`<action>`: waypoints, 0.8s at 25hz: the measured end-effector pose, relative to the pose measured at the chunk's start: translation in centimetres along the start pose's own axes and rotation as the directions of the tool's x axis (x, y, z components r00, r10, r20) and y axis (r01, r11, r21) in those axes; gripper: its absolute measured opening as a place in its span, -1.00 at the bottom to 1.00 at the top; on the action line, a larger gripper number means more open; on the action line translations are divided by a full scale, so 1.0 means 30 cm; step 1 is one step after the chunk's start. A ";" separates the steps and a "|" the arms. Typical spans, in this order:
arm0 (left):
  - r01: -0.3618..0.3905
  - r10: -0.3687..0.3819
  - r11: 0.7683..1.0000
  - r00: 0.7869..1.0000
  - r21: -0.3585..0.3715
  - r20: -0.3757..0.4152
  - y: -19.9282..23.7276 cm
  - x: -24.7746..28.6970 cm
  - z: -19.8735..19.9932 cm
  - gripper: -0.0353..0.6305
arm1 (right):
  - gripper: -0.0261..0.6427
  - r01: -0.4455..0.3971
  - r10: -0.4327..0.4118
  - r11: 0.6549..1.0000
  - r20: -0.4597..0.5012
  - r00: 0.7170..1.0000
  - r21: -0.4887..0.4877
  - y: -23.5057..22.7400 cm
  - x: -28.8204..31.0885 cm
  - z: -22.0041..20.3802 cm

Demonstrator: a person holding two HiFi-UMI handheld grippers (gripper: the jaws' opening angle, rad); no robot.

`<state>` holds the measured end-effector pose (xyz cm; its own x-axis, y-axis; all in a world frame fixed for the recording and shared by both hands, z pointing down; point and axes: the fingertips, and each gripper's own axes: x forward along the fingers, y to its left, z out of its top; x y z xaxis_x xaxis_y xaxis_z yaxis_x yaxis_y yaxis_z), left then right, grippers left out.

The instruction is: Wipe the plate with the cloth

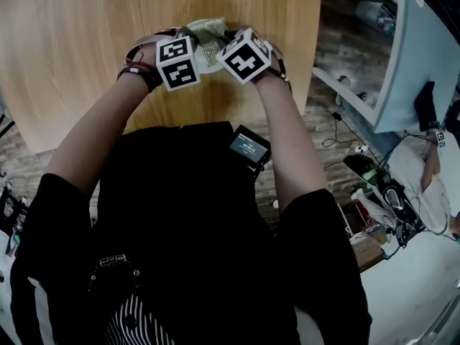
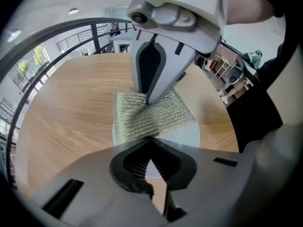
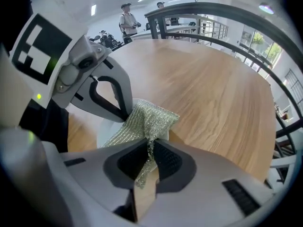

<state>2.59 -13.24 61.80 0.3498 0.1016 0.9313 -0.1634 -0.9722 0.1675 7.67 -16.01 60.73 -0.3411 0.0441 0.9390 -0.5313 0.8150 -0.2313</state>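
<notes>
1. My right gripper [image 3: 150, 161] is pinched shut on the green mesh cloth [image 3: 144, 122], which drapes over the white plate [image 3: 105, 134].
2. My left gripper [image 2: 151, 162] is clamped narrowly on the plate's left rim.
3. The plate sits on the wooden table [image 1: 79, 56], toward its near edge, between both grippers.

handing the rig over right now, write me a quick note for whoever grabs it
Left gripper: shut on the rim of the plate, holding it in place.
Right gripper: shut on one edge of the cloth.
Things: the plate sits on the wooden table, close to the person. The cloth is spread over part of the plate; the rest is bare.
Done: both grips are set and the cloth is on the plate. The pictures do not show how much has been wiped.
Left: drag the cloth across the bare part while the left gripper steadies the plate, then release both.
</notes>
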 end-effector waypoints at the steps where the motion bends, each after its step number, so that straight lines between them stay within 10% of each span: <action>1: 0.008 -0.008 1.000 1.000 -0.013 0.003 0.000 0.001 -0.001 -0.91 | -0.79 0.003 -0.003 1.000 0.011 1.000 0.028 0.011 0.004 -0.010; 7: 0.033 -0.033 0.999 0.999 -0.012 0.001 -0.004 0.002 0.008 -0.91 | -0.79 -0.075 0.054 0.956 0.081 0.995 0.285 0.133 0.016 -0.099; 14: 0.052 -0.052 0.999 0.999 0.000 -0.007 -0.016 0.005 0.012 -0.91 | -0.79 0.053 -0.053 0.998 -0.008 0.999 0.047 -0.006 -0.009 -0.019; 20: 0.046 -0.046 0.999 0.999 -0.027 0.015 -0.018 0.010 0.016 -0.91 | -0.79 0.049 -0.050 0.994 0.008 0.999 0.096 0.009 0.010 -0.031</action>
<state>3.24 -12.77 61.83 0.3711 0.1429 0.9175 -0.1722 -0.9604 0.2192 8.15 -15.22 61.18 -0.3205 -0.0016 0.9472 -0.6191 0.7573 -0.2082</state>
